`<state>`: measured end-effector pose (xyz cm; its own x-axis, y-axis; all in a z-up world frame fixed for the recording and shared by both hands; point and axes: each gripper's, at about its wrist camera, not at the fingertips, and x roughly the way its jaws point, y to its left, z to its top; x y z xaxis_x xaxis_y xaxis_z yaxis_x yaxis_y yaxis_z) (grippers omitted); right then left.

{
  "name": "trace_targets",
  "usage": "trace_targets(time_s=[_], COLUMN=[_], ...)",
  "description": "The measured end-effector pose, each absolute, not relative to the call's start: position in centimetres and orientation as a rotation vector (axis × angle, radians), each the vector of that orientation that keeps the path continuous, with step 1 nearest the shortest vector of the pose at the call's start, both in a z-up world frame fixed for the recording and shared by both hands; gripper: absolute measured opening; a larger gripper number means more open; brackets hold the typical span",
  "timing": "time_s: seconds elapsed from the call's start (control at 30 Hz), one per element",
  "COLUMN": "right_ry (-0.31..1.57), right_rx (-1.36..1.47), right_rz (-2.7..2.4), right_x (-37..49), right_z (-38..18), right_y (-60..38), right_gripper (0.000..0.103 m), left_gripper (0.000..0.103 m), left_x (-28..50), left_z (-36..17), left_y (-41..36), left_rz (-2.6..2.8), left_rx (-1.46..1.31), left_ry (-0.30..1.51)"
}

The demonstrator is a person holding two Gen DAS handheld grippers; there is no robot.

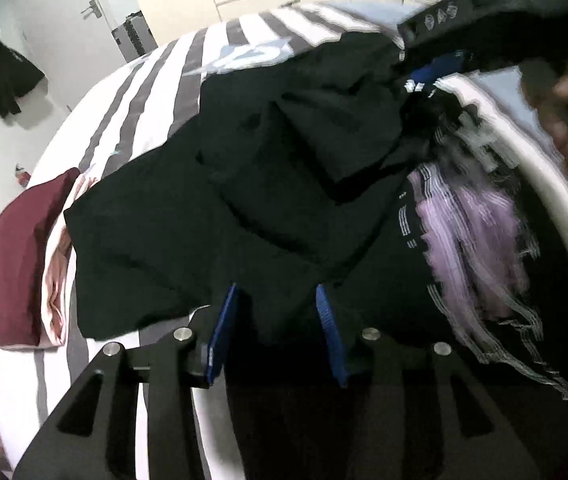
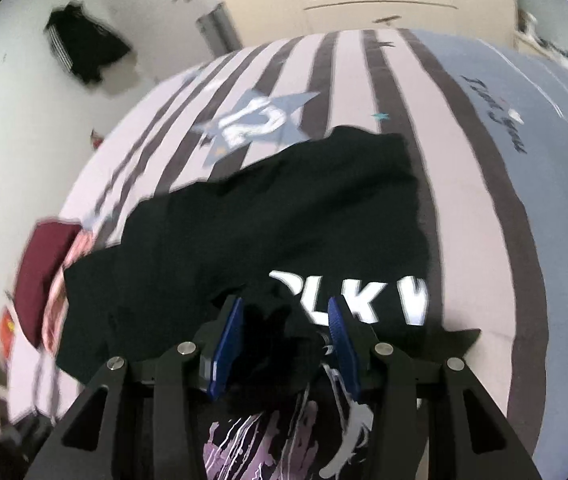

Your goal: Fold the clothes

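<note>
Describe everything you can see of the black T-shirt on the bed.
The black T-shirt is soft, matte knit fabric, rumpled and partly spread over the striped bedspread. White block letters show near its close edge, and a lilac-and-white print appears in the left wrist view. Its far side lies flat; its near side is bunched. Its left edge meets a maroon folded garment. Fabric sits between both tools' blue pads.

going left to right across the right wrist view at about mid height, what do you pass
maroon folded garment → pink folded garment → black t-shirt → white lettering on the shirt → striped bedspread
</note>
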<state>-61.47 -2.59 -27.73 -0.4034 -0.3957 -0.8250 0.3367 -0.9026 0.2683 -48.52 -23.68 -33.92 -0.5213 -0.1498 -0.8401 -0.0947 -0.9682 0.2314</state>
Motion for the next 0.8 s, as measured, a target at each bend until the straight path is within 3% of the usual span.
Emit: trace_targets(time_s=[0.1,0.37,0.6,0.8], right_ry=[0.002,0.078,-0.13,0.002], right_rx=[1.396,1.443,1.448,1.361], right_rz=[-2.301,-2.372,-2.465,-2.226], right_x=[-61.3,-62.2,-63.6,-59.0], right_z=[-28.2,-29.2,-28.2,-28.1], right_y=[-4.3,-3.6,0.9,-1.1], right_gripper=[0.041,0.041,0.041,0.047], left_gripper=[0.044,0.048,0.052,0.052], left_x=[-48.3,-48.3,-49.5,-49.4], left_z=[-34.4,-34.5,-34.4,-34.3], left_y=[-24.2,-28.4,-29.1,-28.9], left_rz=[-2.669,-2.662,-2.668,-2.669], left_rx=[1.449,1.445,1.473,1.48], left_ry=[-0.508,-0.303,-0.191,-0.159])
